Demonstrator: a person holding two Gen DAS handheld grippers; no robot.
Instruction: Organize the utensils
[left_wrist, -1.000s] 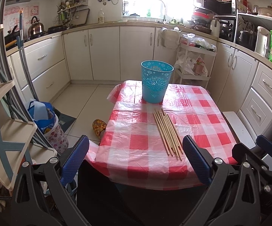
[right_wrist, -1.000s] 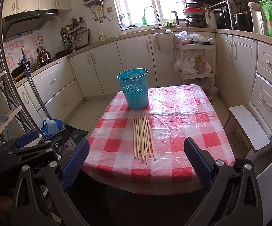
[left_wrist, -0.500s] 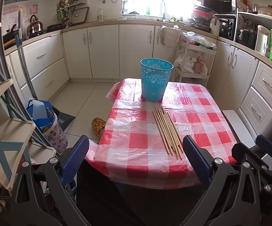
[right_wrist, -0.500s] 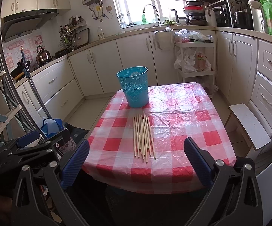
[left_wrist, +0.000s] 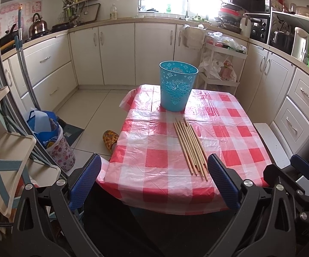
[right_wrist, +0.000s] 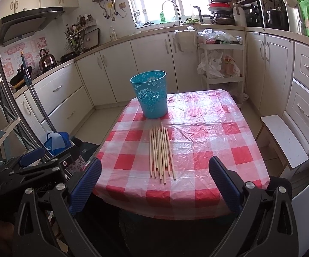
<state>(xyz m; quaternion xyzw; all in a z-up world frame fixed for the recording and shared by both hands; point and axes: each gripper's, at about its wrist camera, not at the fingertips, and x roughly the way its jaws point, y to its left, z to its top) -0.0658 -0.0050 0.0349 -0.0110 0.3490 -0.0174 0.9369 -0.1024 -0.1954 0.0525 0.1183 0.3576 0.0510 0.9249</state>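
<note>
1. So, both my claws hang short of the table (left_wrist: 154, 171): my left gripper (left_wrist: 154, 184) and my right gripper (right_wrist: 154, 184) are spread wide, holding nothing.
2. The chopsticks (right_wrist: 160, 152) lie bundled just in front of the blue basket (right_wrist: 151, 94).
3. I'd come in low and pinch a pair mid-length, level, so they don't scatter.

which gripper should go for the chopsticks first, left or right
Probably right. In the right wrist view the chopsticks lie centred between the open right gripper; the left gripper has them off toward its right finger.
</note>
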